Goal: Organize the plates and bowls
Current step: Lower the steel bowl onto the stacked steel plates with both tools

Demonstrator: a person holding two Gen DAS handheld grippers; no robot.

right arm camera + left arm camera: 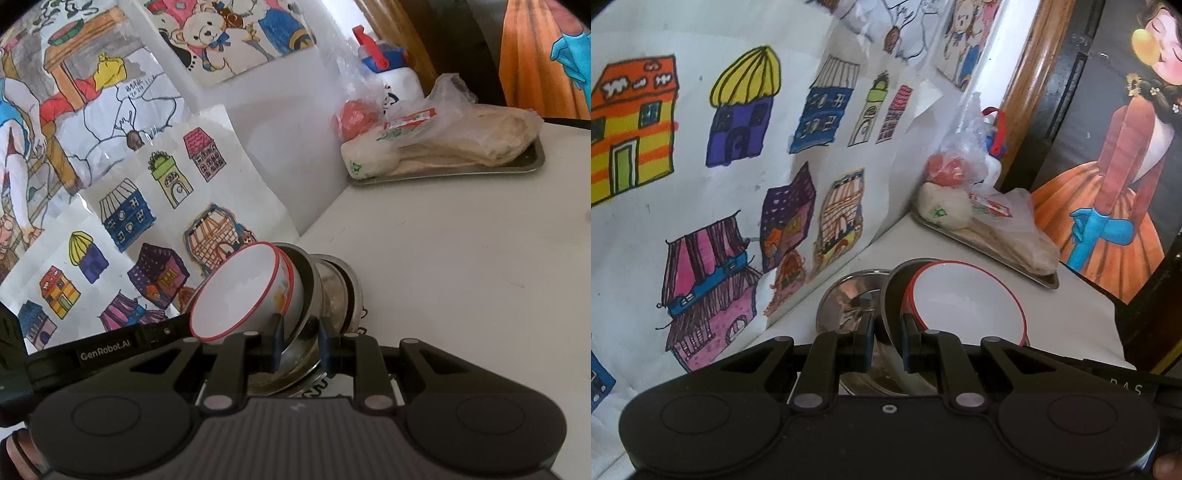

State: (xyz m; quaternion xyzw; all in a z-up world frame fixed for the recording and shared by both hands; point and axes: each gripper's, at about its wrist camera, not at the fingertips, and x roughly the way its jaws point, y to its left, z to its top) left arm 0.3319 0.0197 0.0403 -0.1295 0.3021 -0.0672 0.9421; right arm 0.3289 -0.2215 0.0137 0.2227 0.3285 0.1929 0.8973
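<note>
Both hand-held grippers, left (885, 341) and right (300, 341), pinch the steel bowl (308, 295) rim narrowly; the tilted white bowl (240, 291) (just nested) could slide out onto the desk (461, 277).

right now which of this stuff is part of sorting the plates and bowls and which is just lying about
Part of the job:
- red-rimmed white bowl
- steel bowl it is nested in
- steel plate
- left gripper and right gripper, both around the steel bowl's rim

Just lying about:
- metal tray of bagged food
- white bottle
- children's drawings
</note>
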